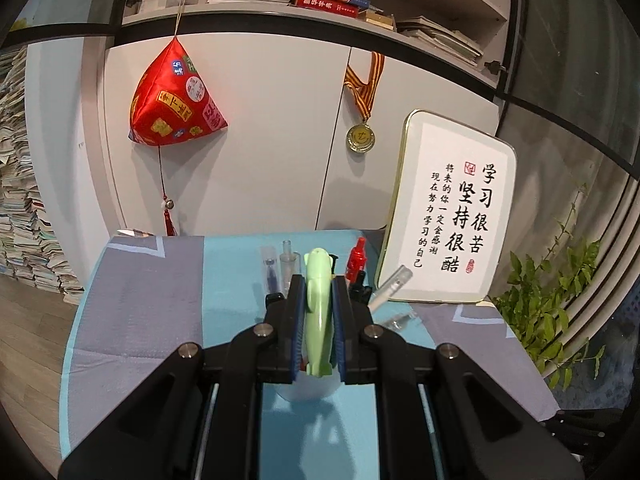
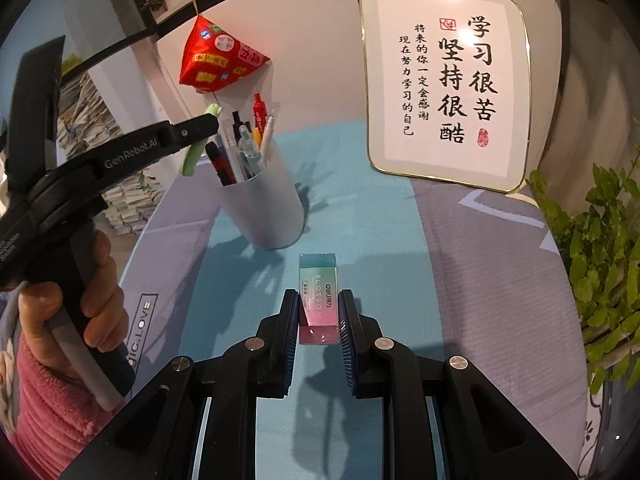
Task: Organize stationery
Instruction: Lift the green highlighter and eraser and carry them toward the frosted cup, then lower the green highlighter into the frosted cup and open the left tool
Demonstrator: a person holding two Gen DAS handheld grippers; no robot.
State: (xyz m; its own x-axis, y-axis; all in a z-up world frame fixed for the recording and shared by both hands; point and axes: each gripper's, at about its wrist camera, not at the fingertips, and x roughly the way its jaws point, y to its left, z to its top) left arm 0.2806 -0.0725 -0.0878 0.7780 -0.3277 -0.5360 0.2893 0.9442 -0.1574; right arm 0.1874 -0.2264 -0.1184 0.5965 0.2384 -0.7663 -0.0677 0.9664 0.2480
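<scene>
The left gripper (image 1: 317, 312) has its jaws clenched on a green pen (image 1: 318, 312), held above the white cup (image 2: 262, 204) full of pens. The right gripper (image 2: 319, 320) grasps an eraser (image 2: 319, 296) on the blue-and-grey worktop (image 2: 460, 260). A framed sign (image 2: 444, 80) leans behind, beside a plant (image 2: 600, 248). A red pouch (image 1: 174, 100) hangs on the cupboard.

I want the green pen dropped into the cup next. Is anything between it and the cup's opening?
No separate obstacle shows. The green pen, held by the left gripper, hangs at the rim of the pen cup. The cup already holds several pens, crowding the opening, though room shows on the near side.
</scene>
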